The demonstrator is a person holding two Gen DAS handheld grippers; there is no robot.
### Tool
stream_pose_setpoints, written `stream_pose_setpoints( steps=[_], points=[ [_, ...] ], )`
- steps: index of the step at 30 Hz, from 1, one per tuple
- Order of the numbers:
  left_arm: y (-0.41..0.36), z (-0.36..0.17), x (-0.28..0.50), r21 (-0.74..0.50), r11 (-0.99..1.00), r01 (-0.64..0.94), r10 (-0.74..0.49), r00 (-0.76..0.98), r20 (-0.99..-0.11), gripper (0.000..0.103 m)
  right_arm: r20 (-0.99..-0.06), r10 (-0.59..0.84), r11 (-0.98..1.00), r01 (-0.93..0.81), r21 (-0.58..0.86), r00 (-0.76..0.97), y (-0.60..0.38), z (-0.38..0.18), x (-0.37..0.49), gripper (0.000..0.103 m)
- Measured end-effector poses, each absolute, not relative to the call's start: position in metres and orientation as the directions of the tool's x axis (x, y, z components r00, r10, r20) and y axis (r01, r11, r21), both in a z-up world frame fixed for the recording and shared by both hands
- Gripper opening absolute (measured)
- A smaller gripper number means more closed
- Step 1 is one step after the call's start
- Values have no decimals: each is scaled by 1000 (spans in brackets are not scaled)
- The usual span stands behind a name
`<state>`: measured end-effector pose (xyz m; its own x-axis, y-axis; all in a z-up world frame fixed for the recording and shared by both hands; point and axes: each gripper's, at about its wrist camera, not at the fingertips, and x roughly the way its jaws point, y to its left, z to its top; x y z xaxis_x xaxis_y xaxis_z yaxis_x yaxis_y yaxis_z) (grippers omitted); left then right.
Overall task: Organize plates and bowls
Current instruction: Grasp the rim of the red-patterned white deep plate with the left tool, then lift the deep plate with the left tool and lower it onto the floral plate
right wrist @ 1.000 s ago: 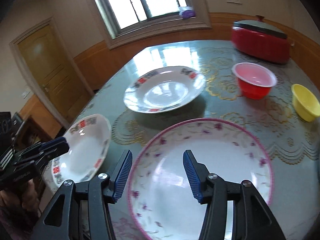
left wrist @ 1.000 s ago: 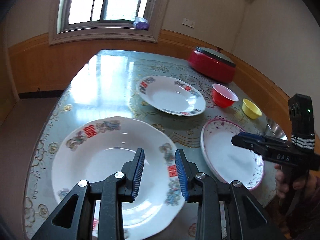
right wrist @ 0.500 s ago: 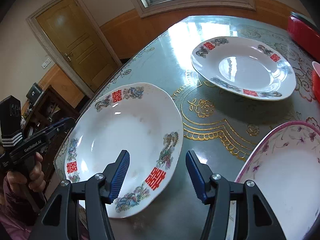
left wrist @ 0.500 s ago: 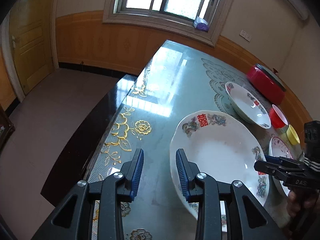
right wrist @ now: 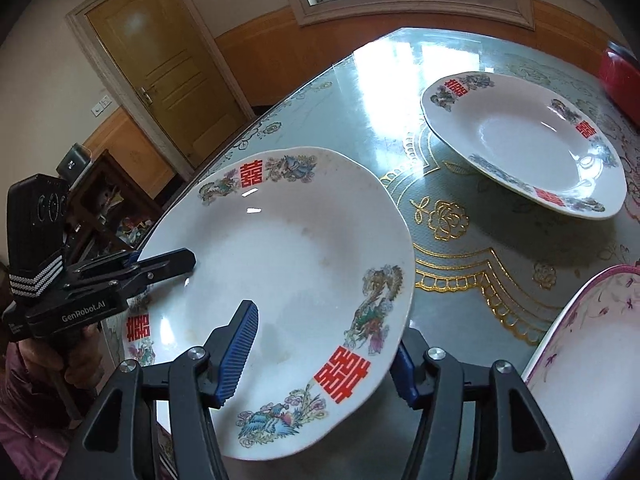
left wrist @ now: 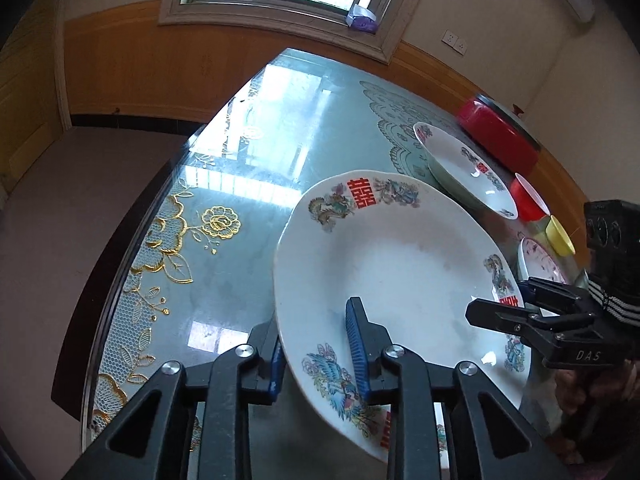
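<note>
Nothing looked stacked yet: three plates and two small bowls lay apart, so nearly all the sorting remained. The near plate [right wrist: 288, 256], white with red double-happiness marks and painted birds on its rim, sat at the table [left wrist: 248, 168] edge closest to the person. The left gripper [left wrist: 316, 344] had its jaws apart astride the plate's left rim, one under and one over. The right gripper [right wrist: 324, 344] straddled the opposite rim the same way, not yet clamped. A matching plate [right wrist: 524, 140] lay well apart, farther in; a pink-rimmed plate [right wrist: 592, 360] sat near on the right. Beyond stood a red bowl [left wrist: 528, 202], a yellow bowl [left wrist: 560, 236] and a red pot [left wrist: 496, 136].
</note>
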<state>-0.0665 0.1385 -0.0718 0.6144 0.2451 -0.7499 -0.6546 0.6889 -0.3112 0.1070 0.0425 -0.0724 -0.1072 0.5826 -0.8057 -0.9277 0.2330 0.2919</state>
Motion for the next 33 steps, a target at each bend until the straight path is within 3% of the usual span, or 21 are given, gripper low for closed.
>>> stream_pose_setpoints(
  steps=[6, 11, 15, 22, 29, 33],
  points=[
    [146, -73, -64, -297, 683, -667, 267, 607, -749, 30, -823, 568, 255, -952, 168, 7, 43, -74, 103, 40],
    [140, -71, -64, -256, 696, -671, 292, 591, -752, 30, -819, 574, 243, -957, 160, 8, 43, -76, 103, 42],
    [127, -69, -67, -267, 687, -676, 293, 594, -749, 28, -820, 572, 288, -943, 169, 28, 36, -75, 107, 37],
    [118, -67, -66, -305, 692, -654, 256, 618, -743, 25, -788, 613, 295, -906, 303, -64, 24, -75, 123, 38],
    [109, -53, -70, -302, 714, -632, 284, 656, -700, 25, -786, 618, 300, -927, 223, 11, 20, -70, 112, 35],
    [100, -47, -67, -240, 740, -629, 321, 643, -695, 26, -771, 634, 298, -939, 169, 63, 14, -63, 110, 34]
  ],
)
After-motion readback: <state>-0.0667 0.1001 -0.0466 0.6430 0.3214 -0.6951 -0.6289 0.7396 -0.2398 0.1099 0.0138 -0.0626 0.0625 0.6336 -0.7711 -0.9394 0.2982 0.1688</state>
